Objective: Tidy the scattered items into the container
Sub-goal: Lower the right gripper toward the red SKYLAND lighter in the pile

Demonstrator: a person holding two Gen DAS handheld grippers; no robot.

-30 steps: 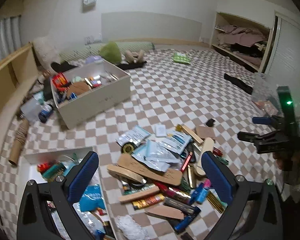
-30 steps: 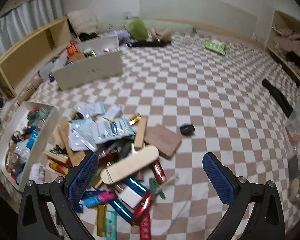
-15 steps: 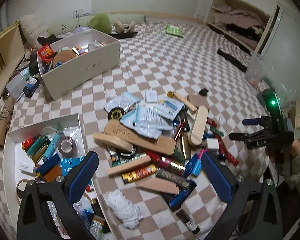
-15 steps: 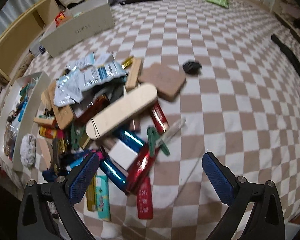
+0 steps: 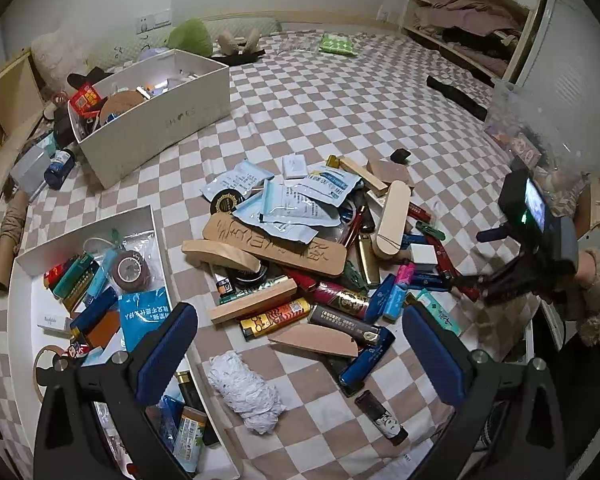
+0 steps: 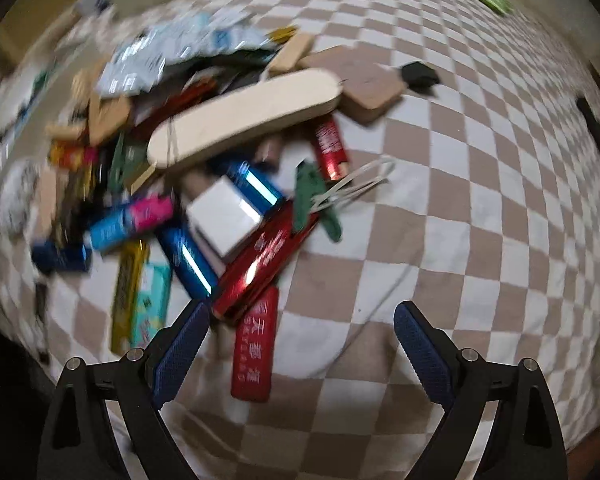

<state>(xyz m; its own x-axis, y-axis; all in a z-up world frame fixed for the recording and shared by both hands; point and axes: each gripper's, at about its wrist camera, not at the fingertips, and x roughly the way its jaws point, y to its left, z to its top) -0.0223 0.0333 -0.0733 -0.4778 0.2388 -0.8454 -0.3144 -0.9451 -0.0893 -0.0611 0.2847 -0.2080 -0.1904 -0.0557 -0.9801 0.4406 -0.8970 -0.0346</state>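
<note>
A heap of scattered items lies on the checkered bed cover: wooden pieces, foil packets, lighters and small boxes. A shallow white tray with several items stands left of the heap. My left gripper is open and empty, above a white wad and the heap's near edge. My right gripper is open and empty, low over a flat red box and a shiny red lighter at the heap's edge; it also shows in the left wrist view.
A deep white box full of things stands at the far left. A cardboard tube and bottles lie by the left edge. A clear bag and shelves with clothes are at the right. A black item lies past the heap.
Both grippers have come lower and closer to the heap. The right wrist view is blurred with motion and now sits just above the red box. Both stay open.
</note>
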